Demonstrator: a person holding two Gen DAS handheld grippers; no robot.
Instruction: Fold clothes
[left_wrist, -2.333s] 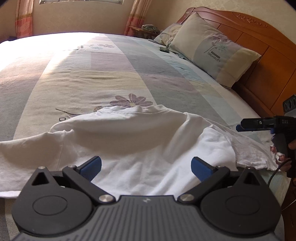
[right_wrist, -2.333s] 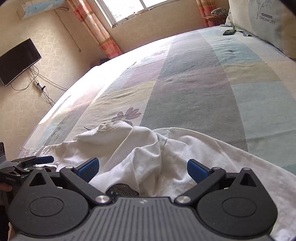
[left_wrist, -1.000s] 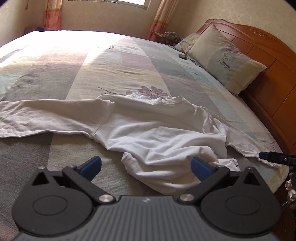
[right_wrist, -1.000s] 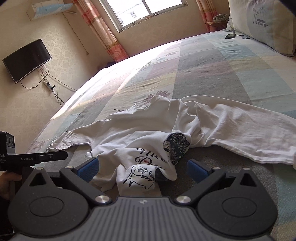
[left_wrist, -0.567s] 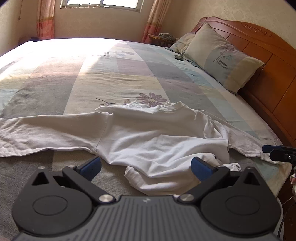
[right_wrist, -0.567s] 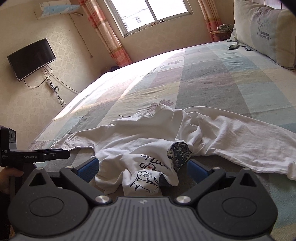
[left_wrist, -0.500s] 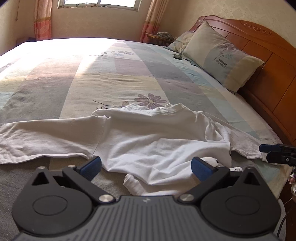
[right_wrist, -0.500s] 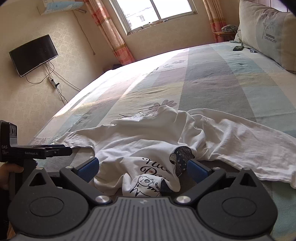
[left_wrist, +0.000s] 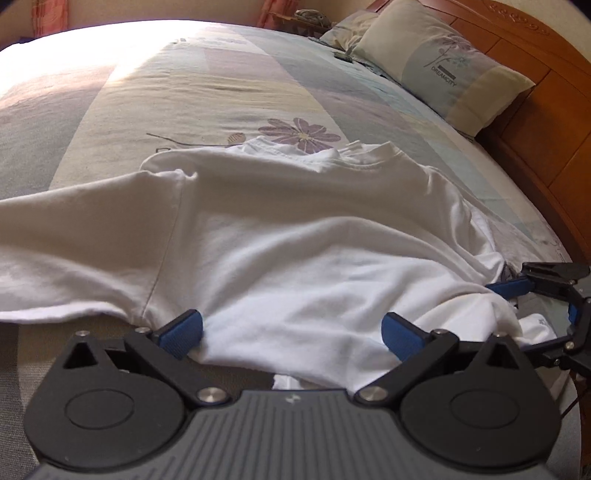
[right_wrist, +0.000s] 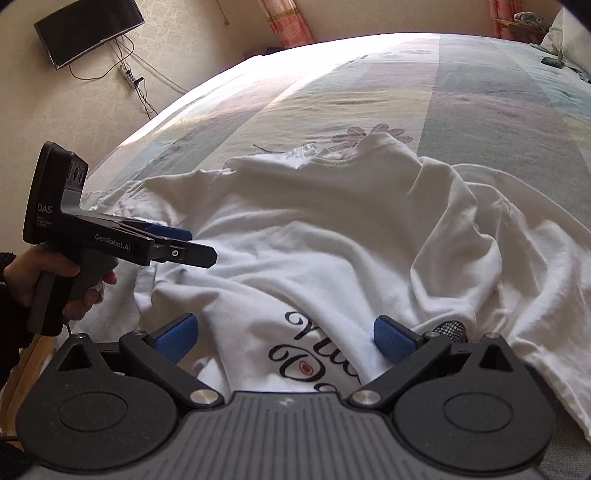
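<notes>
A white long-sleeved shirt (left_wrist: 295, 229) lies crumpled on the patchwork bed cover (left_wrist: 221, 92), collar towards the far side. One sleeve (left_wrist: 74, 258) runs off to the left. My left gripper (left_wrist: 291, 332) is open, with the shirt's near edge lying between its blue pads. In the right wrist view the shirt (right_wrist: 332, 229) shows black script print (right_wrist: 306, 354) on a turned-up part. That part lies between the fingers of my open right gripper (right_wrist: 284, 336). The left gripper (right_wrist: 192, 245) hovers over the shirt's left side, held by a hand (right_wrist: 55, 280).
A pillow (left_wrist: 454, 70) leans on the wooden headboard (left_wrist: 535, 122) at the right. A small dark object (right_wrist: 552, 61) lies near the pillows. A television (right_wrist: 88, 29) hangs on the far wall. The bed's near edge runs just under both grippers.
Both grippers have come down and moved in close to the shirt's near edge. The shirt now fills each view and lies between the open fingers.
</notes>
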